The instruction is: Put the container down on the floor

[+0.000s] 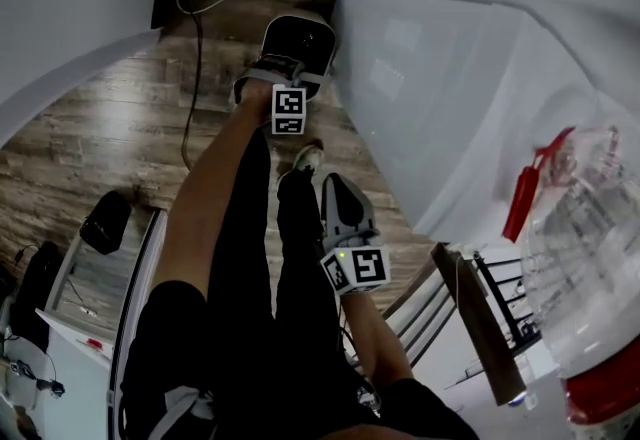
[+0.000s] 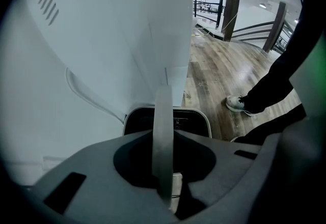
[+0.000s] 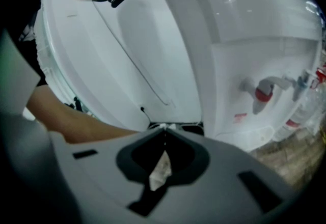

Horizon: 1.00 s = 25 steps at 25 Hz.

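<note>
The container [image 1: 450, 88] is a big white plastic tub held up over the wooden floor [image 1: 90, 148]. Its wall fills the top and right of the head view. My left gripper [image 1: 292, 36] is shut on its edge at the far side. In the left gripper view the white rim strip [image 2: 164, 131] runs straight between the closed jaws of the left gripper [image 2: 165, 116], under the tub wall [image 2: 102, 39]. My right gripper [image 1: 337, 196] holds the near edge. In the right gripper view its jaws [image 3: 164, 129] pinch thin white plastic, with the tub wall [image 3: 127, 50] beyond.
The person's dark-clothed legs and a light shoe [image 1: 308, 158] stand between the grippers. A black cable [image 1: 190, 78] trails over the floor. A water dispenser [image 3: 265, 65] with red taps and a clear bottle [image 1: 590, 248] stand at the right. A dark stair railing [image 1: 480, 308] is near.
</note>
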Available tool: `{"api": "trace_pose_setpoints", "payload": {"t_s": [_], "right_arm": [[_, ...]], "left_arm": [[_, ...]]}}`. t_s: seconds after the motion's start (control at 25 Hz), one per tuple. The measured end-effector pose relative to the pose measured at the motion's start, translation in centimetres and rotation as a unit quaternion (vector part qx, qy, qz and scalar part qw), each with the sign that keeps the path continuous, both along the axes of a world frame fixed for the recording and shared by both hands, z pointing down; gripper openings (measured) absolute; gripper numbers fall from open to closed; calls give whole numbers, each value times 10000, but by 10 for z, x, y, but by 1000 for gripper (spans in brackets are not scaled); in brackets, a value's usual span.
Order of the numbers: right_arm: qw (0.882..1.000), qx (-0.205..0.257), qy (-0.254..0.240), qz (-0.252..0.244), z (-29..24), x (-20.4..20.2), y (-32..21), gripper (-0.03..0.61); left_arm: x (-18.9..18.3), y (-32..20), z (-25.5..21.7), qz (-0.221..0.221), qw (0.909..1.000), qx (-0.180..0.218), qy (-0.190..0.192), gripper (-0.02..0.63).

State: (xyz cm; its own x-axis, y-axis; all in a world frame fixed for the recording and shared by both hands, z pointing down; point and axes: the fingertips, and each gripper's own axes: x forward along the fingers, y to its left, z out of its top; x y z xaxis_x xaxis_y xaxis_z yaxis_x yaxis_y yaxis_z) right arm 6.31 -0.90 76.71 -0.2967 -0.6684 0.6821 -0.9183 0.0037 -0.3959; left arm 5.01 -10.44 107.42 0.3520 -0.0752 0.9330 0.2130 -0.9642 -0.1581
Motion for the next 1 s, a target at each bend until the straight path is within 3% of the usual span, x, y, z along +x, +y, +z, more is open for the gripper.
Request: {"api": "trace_pose_setpoints", "payload": {"t_s": [0.44,0.8,1.0], "right_arm": [[9999,-104,24,22,9,9,6,34],[9996,-264,23,69,18,13,14,34],[9997,-249,9,66,19,11,11,34]], "left_arm": [[11,-12,21,40,9998,53,-188,85],[22,-31,21,-114,9999,-42,-79,86],[21,-34,30,-383,9987,-148,-289,110]]}}
